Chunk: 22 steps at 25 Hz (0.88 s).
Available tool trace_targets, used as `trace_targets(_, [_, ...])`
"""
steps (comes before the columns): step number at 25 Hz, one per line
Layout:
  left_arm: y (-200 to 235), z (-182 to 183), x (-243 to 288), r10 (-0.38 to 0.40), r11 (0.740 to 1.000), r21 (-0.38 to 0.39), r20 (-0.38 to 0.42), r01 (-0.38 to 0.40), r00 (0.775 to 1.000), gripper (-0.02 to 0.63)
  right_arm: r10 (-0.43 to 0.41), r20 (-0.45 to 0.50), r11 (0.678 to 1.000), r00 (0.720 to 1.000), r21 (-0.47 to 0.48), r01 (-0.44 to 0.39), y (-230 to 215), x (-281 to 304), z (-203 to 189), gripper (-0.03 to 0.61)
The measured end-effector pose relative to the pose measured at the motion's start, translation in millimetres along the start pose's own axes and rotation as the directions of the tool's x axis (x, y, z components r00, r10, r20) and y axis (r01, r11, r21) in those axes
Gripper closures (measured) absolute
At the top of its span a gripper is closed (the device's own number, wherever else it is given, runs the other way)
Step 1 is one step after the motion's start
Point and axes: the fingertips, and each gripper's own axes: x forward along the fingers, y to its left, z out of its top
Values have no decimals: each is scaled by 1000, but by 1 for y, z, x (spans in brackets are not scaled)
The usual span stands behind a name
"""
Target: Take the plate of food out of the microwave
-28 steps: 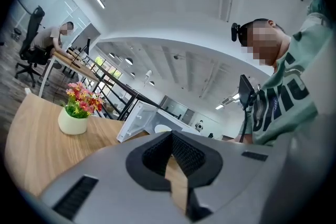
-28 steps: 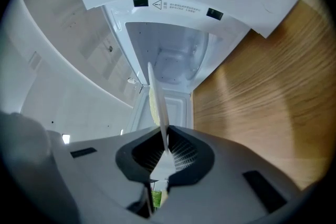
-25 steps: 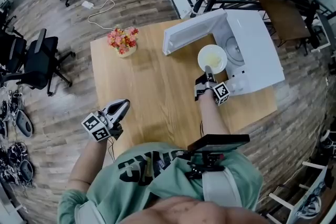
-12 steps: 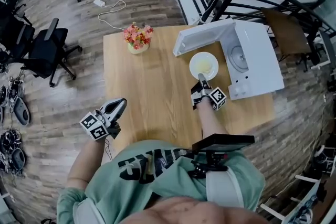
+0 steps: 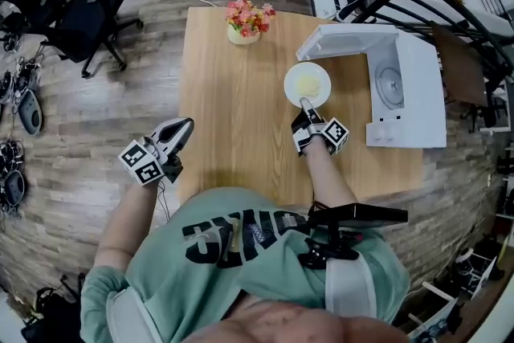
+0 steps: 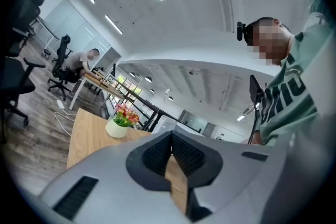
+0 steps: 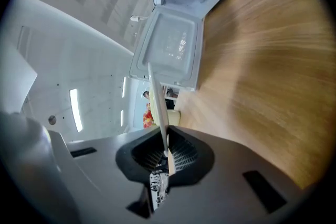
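The right gripper (image 5: 303, 104) pinches the near rim of the plate of food (image 5: 307, 81) over the table (image 5: 233, 108), beside the open microwave (image 5: 414, 92); the left gripper (image 5: 186, 124), jaws pressed together, holds nothing; the shirt (image 5: 241, 241) lettering is illegible.

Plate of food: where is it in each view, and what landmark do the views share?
Head view: plate of food, right of centre, its near rim in the right gripper, left of the microwave.
Left gripper view: not in it.
Right gripper view: edge-on, a thin white strip rising from between the jaws.
Shared landmark: the pot of flowers, in all three.
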Motion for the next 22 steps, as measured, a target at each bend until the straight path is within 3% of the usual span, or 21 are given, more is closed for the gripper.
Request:
trace_targets(4, [15, -6, -19, 34, 999, -19, 11, -34, 999, 609, -18, -135, 1000, 991, -11, 17, -4, 20, -43, 555])
trace_targets(8, [21, -13, -40, 66, 997, -37, 23, -65, 998, 609, -36, -282, 999, 959, -22, 31, -9, 36, -90, 555])
trace_targets(16, [32, -24, -80, 122, 991, -62, 46, -119, 991, 609, -120, -516, 993, 848, -75, 94, -28, 57, -170, 555])
trace_targets(22, [38, -31, -103, 156, 985, -81, 53, -152, 986, 609, -166, -605, 986, 779, -115, 121, -37, 65, -206, 555])
